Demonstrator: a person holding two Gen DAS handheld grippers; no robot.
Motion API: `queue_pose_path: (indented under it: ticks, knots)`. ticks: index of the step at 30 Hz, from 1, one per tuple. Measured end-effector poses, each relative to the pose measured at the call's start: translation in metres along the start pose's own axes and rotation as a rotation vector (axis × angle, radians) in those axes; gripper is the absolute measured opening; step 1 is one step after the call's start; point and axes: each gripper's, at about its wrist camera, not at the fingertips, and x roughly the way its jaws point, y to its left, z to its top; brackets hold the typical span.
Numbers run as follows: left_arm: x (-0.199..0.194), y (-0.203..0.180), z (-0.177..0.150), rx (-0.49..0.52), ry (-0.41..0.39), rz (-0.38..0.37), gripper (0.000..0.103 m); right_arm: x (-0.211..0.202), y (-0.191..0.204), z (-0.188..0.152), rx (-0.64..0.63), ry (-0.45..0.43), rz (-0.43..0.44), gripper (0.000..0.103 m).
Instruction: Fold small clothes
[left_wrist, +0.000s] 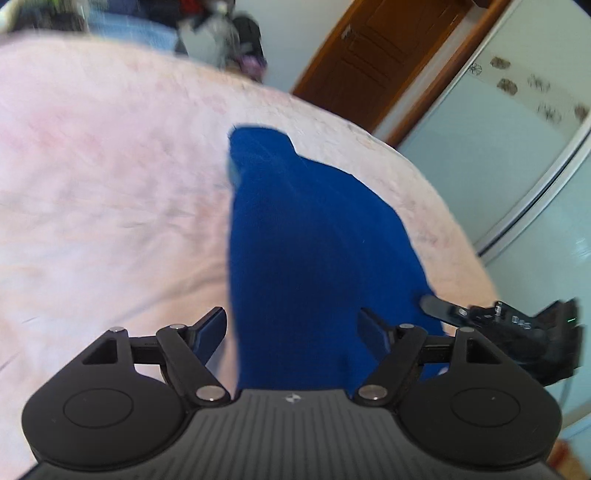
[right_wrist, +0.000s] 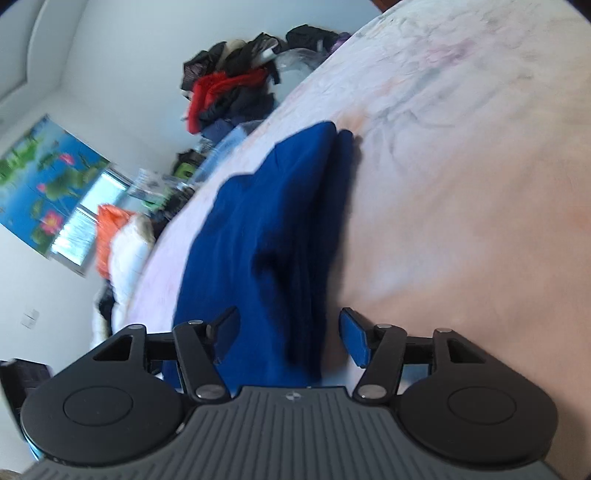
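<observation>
A dark blue garment (left_wrist: 306, 229) lies folded lengthwise on a pale pink bed cover (left_wrist: 110, 166), running away from me. My left gripper (left_wrist: 291, 321) hovers over its near end, open, with the cloth showing between the fingers and neither pad pressing on it. At the garment's right edge a black finger (left_wrist: 436, 306) of the right gripper reaches in. In the right wrist view the blue garment (right_wrist: 266, 206) shows a raised fold along its right side. My right gripper (right_wrist: 288, 317) stands open astride its near end on the bed cover (right_wrist: 461, 184).
A brown wooden door (left_wrist: 369, 55) and a pale sliding wardrobe (left_wrist: 498, 147) stand beyond the bed's right edge. A heap of dark and red clothes (right_wrist: 236, 88) sits at the far end. An orange and white bundle (right_wrist: 114, 236) lies beside the bed, under a lotus poster (right_wrist: 40, 177).
</observation>
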Motion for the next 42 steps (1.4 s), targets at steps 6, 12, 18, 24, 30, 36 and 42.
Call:
queue_pose_path:
  ticks: [6,12,18,24,30,36,42]
  knots:
    - [0.041,0.016,0.021,-0.103,0.03,-0.079,0.046,0.054,0.015,0.026,-0.071,0.004,0.035,0.067]
    - [0.029,0.019,0.016,-0.112,-0.004,-0.075,0.02,0.068,0.022,0.024,-0.04,0.048,-0.001,0.03]
    - [-0.004,-0.001,0.009,-0.029,-0.038,-0.042,0.019,0.057,0.022,0.018,0.061,0.088,0.08,0.028]
    - [-0.033,-0.003,-0.031,-0.029,-0.006,-0.042,0.019,0.029,0.036,-0.005,0.003,0.156,0.107,0.028]
    - [-0.036,-0.011,-0.054,0.032,0.015,0.062,0.026,0.006,0.035,-0.045,-0.049,0.193,0.043,0.037]
    - [-0.071,-0.032,-0.071,0.189,-0.083,0.283,0.072,-0.041,0.057,-0.068,-0.19,0.061,-0.121,0.046]
    - [-0.074,-0.015,-0.091,0.149,-0.03,0.344,0.072,-0.065,0.072,-0.106,-0.408,0.091,-0.212,0.055]
